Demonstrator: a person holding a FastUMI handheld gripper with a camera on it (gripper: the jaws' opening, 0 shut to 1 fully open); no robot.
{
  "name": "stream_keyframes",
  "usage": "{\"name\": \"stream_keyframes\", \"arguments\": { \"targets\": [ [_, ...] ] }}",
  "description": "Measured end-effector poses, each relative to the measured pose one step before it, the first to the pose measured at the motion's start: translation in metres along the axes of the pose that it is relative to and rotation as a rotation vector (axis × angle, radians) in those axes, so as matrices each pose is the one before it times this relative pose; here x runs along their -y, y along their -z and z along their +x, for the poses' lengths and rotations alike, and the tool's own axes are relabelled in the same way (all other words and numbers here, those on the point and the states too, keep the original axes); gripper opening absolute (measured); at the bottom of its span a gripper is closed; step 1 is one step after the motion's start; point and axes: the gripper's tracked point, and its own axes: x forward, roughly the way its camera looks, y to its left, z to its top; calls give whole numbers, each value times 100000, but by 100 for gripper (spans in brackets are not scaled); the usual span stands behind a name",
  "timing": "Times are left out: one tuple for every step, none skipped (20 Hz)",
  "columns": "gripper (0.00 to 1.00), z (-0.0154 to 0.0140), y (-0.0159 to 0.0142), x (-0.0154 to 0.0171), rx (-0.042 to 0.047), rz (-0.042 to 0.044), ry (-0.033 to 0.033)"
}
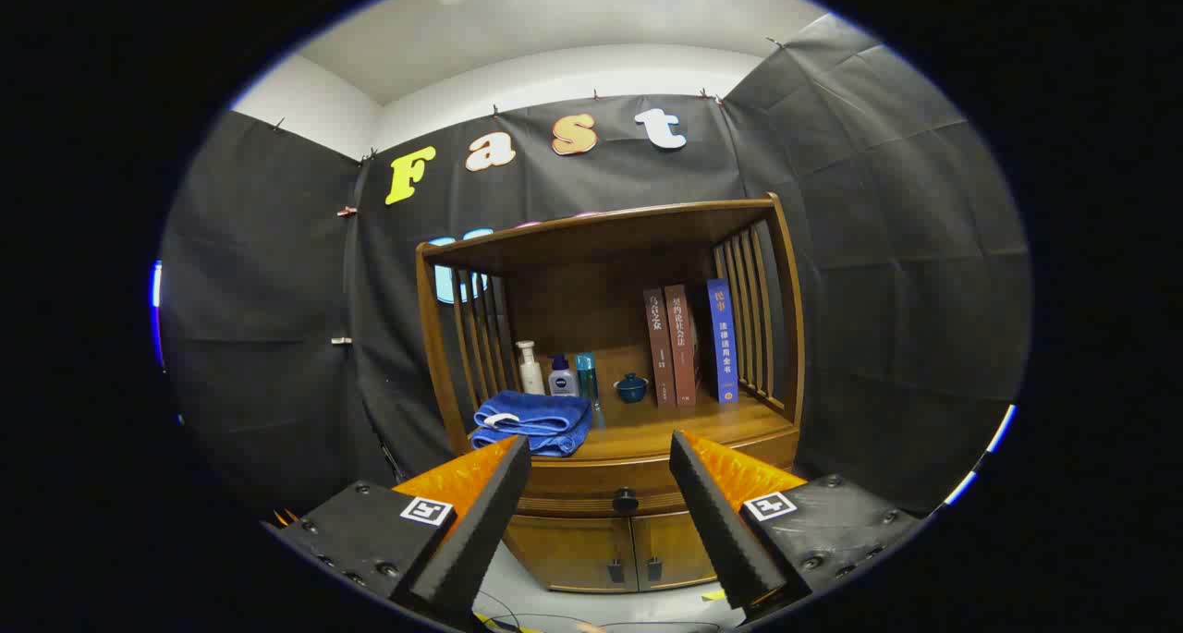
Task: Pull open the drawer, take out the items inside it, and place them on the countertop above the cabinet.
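The tool (601, 453) is spread wide and empty, short of the wooden cabinet (610, 485). Its drawer (591, 487), with a round dark knob (626, 500), sits shut between the fingers. On the bench (693, 425) above, a folded blue towel (533, 422) lies at the front left corner; bottles (554, 372) and a small lidded cup (631, 388) stand behind, and three upright books (689, 342) with Chinese spine lettering fill the right side.

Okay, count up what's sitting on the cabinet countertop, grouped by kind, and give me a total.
Books: 3, standing upright
Bottles: 3
Folded blue towel: 1
Small dark lidded cup: 1
Total: 8
The tongs are open, apart from the closed drawer's knob.
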Motion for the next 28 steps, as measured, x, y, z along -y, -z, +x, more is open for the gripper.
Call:
{"name": "stream_keyframes", "arguments": {
  "targets": [
    [99, -221, -202, -17, 636, 64, -57],
    [99, -220, -42, -40, 450, 409, -63],
    [99, -103, -12, -31, 66, 378, 13],
    [98, 5, 82, 133, -600, -136, 84],
    [98, 22, 236, 109, -753, -300, 136],
    [98, 26, 110, 83, -758, -263, 68],
    [98, -85, 42, 92, -540, -140, -25],
    [98, -32, 42, -63, -335, -76, -345],
    [98, -134, 59, -94, -143, -208, -215],
    [98, -8, 32, -83, -295, -547, 99],
    [99, -49, 76, 89, -404, -586, 36],
    [99, -5, -29, -25, -89, -293, -93],
    [98, 9, -93, -29, 36, 63, -25],
    [98, 38, -59, -3, 2, 233, -86],
    [98, 78, -7, 6, -76, -29, 70],
    [99, -75, 20, 49, 1, -178, -22],
    [99, -37, -27, 50, 89, -172, 29],
    [99, 29, -23, 36, 62, -91, 97],
    [99, -16, -30, -62, 96, 73, 0],
    [99, -22, 11, -9, -79, 35, -20],
    [98, 152, 89, -113, -208, -63, 6],
    [98, 118, 110, -4, -445, -241, 124],
    [98, 97, 208, 3, -551, -422, 101],
    [99, 166, 213, -59, -587, -541, -54],
    [99, 209, 164, -63, -367, -481, -19],
    [99, 288, 150, -84, -234, -336, -13],
    [99, 262, 247, -1, -359, -331, 113],
    [99, 478, 238, 49, -406, -187, 74]
  ]
}}
